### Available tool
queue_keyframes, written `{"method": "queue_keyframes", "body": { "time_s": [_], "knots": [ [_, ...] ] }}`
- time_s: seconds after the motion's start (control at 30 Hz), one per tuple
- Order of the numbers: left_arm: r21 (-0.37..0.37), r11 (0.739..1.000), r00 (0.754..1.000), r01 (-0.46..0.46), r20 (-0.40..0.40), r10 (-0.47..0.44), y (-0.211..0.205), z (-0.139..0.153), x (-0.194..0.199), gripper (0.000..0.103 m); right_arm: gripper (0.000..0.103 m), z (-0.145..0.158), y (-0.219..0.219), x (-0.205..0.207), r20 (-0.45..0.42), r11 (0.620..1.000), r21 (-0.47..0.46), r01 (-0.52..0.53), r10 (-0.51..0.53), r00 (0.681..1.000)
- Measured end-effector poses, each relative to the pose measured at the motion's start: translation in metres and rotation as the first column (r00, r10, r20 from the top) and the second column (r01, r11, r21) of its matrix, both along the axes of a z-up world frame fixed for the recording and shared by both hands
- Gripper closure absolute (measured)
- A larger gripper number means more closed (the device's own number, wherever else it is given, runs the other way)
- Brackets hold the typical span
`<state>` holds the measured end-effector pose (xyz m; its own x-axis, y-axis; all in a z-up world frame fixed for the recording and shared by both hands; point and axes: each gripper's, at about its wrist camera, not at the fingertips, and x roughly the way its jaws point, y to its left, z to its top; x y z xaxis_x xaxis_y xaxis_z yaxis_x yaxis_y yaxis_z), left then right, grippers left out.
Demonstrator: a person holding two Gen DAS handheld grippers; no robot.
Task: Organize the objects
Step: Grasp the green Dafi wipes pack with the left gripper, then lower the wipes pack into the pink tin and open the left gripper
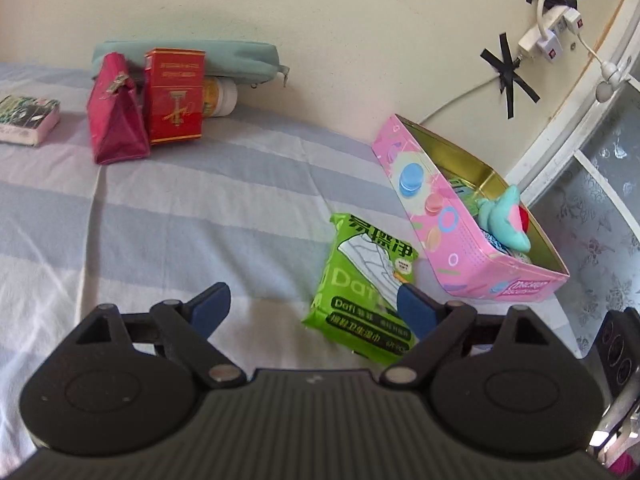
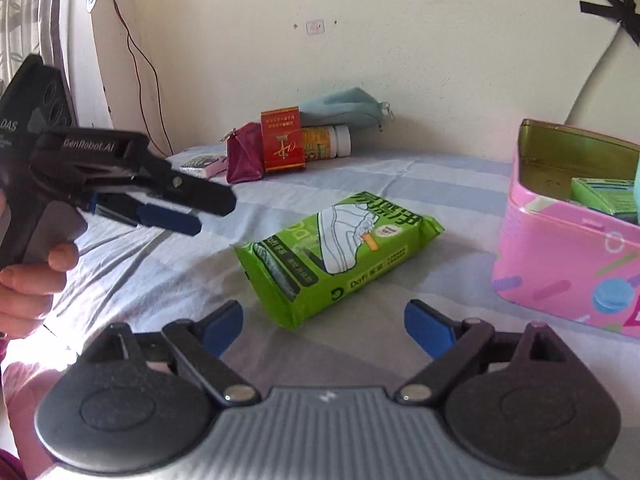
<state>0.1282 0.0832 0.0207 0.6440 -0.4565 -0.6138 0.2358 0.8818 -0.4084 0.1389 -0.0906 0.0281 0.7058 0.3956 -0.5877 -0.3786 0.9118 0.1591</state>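
While both tools hang empty above the bed, I have the left gripper (image 1: 308, 308) with its jaws spread wide and nothing between them, and the right gripper (image 2: 323, 322) likewise released, lined up on the flat green plastic pack of shoe wipes (image 2: 340, 252). That pack lies loose on the striped grey-and-white bedsheet (image 1: 160, 220) toward the wall-side edge, just beside the open pink rectangular tin box (image 1: 448, 232); I judge it the next thing to go in. The tin already holds a teal plush toy (image 1: 502, 216) and a smaller green packet (image 2: 604, 196). Along the wall edge, well apart, a red cardboard carton (image 1: 174, 96), magenta pouch (image 1: 114, 116) and pale teal zip case (image 1: 188, 56) cluster together.
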Motion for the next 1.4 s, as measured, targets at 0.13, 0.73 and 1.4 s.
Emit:
{"method": "queue_keyframes", "body": {
  "time_s": [0.13, 0.73, 1.4],
  "knots": [
    [0.053, 0.996, 0.996, 0.077, -0.047, -0.075, -0.026, -0.014, 0.027, 0.013, 0.008, -0.003, 0.006, 0.016, -0.027, 0.999, -0.027, 0.020, -0.021, 0.999],
    [0.137, 0.979, 0.951, 0.148, 0.253, -0.179, -0.104, 0.061, -0.036, 0.043, 0.048, 0.052, -0.020, -0.051, 0.373, 0.983, -0.004, 0.186, -0.171, 0.912],
    [0.276, 0.903, 0.929, 0.329, 0.077, -0.362, -0.284, 0.048, 0.075, 0.043, 0.046, 0.043, -0.201, 0.016, 0.072, 0.884, 0.220, 0.413, -0.437, 0.897]
  ]
}}
